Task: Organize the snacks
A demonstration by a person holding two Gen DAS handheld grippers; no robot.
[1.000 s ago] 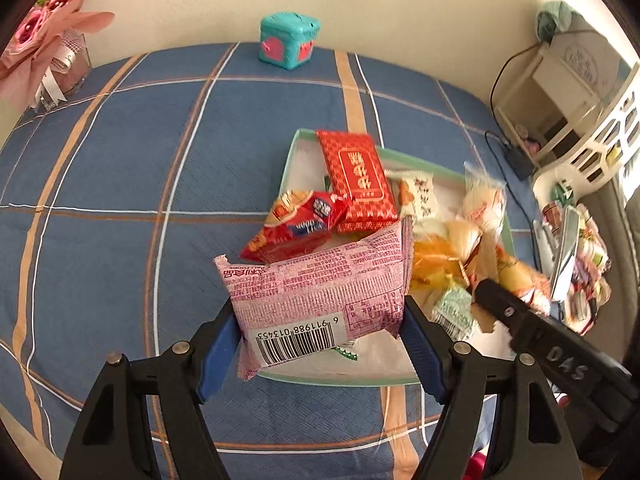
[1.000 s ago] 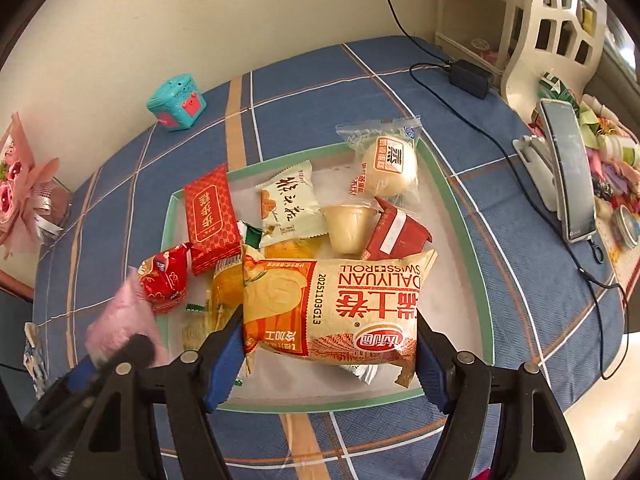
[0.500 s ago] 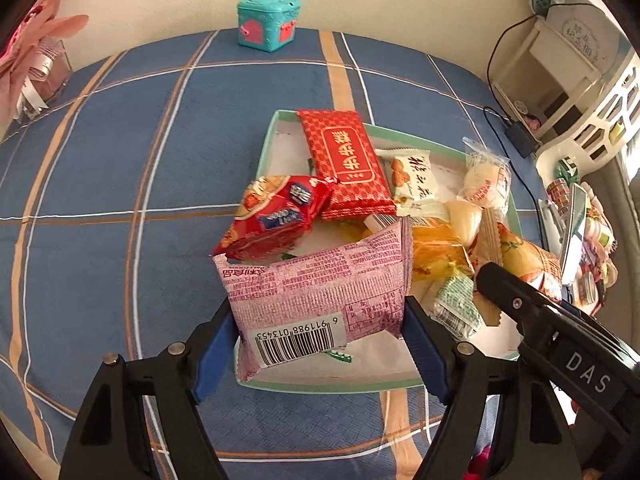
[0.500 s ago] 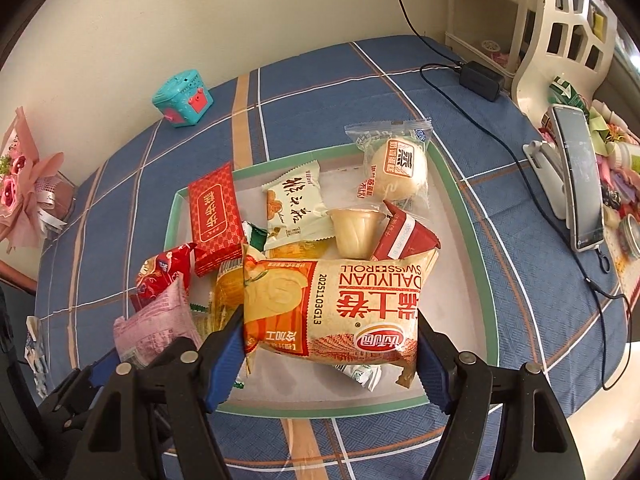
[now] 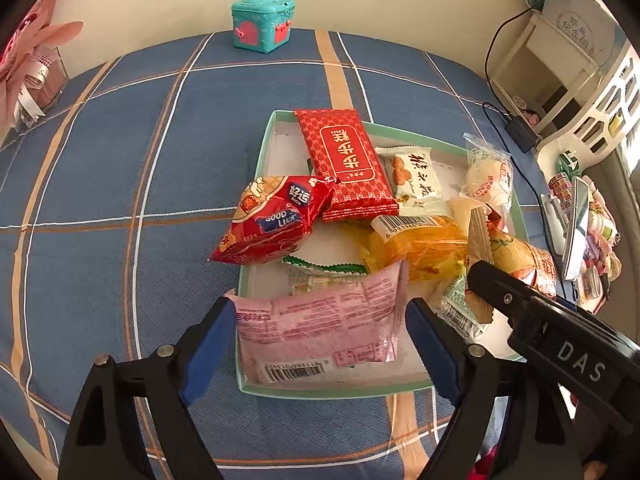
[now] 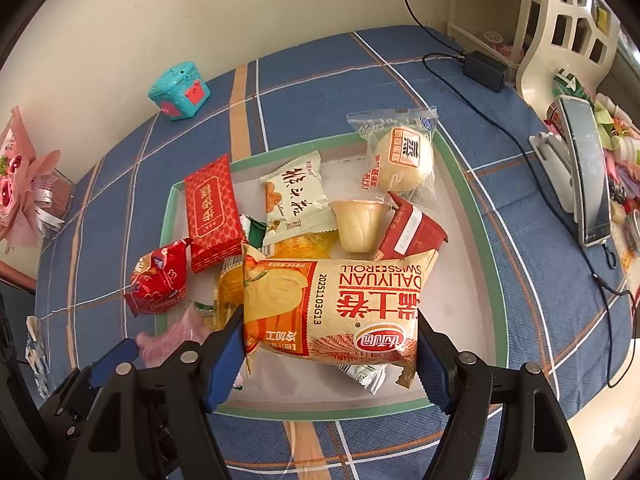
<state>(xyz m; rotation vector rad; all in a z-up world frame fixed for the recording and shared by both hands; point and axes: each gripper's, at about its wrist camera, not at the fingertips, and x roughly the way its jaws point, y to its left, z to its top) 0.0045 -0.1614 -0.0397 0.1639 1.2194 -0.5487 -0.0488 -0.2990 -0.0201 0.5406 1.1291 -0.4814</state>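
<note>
A green-rimmed tray [image 5: 276, 120] [image 6: 476, 216] on the blue plaid cloth holds several snacks. My left gripper [image 5: 320, 328] is shut on a pink snack packet [image 5: 320, 320], low over the tray's near left corner. My right gripper [image 6: 332, 340] is shut on an orange Swiss roll packet [image 6: 340, 304], held above the tray's front. In the tray lie a red flat pack [image 5: 346, 160], a white biscuit pack [image 6: 296, 196], a bun in clear wrap [image 6: 404, 160], a jelly cup [image 6: 360, 224] and a yellow packet [image 5: 416, 244]. A red Good Luck bag [image 5: 276, 216] rests on the tray's left rim.
A teal toy box [image 5: 262, 24] stands at the cloth's far edge. A pink bouquet [image 6: 20, 188] is at the far left. A black charger with cable [image 6: 484, 68], a phone on a stand [image 6: 586, 168] and a white shelf [image 5: 560, 72] are on the right.
My left gripper has lowered the pink packet into the tray's near left corner and tipped it flatter. The right gripper has moved slightly nearer, still holding the Swiss roll.
</note>
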